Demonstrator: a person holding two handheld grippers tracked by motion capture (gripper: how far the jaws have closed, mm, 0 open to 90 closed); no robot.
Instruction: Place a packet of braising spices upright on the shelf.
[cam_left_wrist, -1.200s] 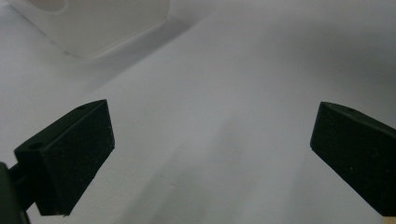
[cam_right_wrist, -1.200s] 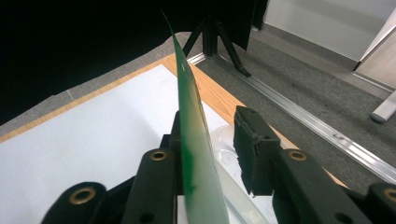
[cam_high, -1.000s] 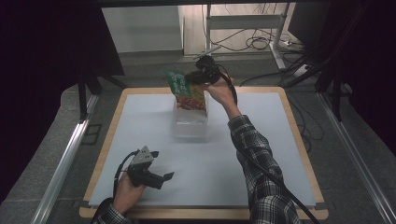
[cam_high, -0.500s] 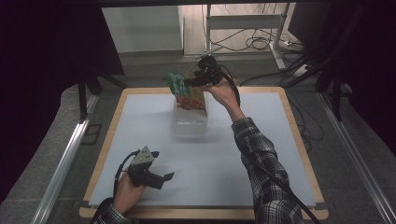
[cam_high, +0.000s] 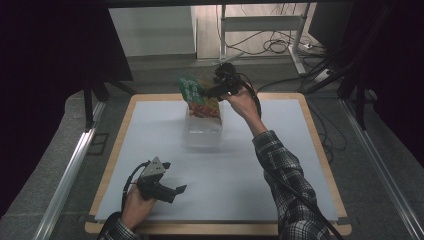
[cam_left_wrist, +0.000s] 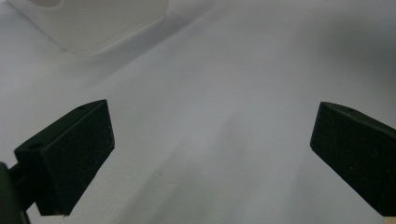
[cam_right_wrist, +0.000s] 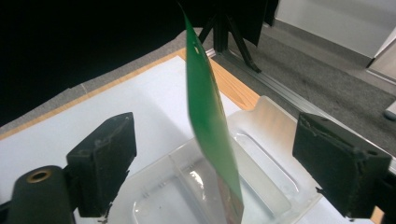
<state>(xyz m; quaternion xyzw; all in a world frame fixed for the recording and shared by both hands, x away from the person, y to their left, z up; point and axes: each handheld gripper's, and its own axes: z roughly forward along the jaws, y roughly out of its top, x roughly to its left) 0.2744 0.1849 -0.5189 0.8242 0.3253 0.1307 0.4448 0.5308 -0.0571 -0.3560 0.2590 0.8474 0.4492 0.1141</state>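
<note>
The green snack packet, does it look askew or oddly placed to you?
Yes. The snack packet stands on end in the clear plastic container, leaning, most of it sticking out above the rim, between the open right tongs.

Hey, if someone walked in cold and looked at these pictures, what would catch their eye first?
Probably the green snack packet standing on edge in the clear plastic container at the far middle of the white table. The right gripper is at the packet's top, jaws open with the packet between them. The left gripper sits open over bare table at the near left.
</note>
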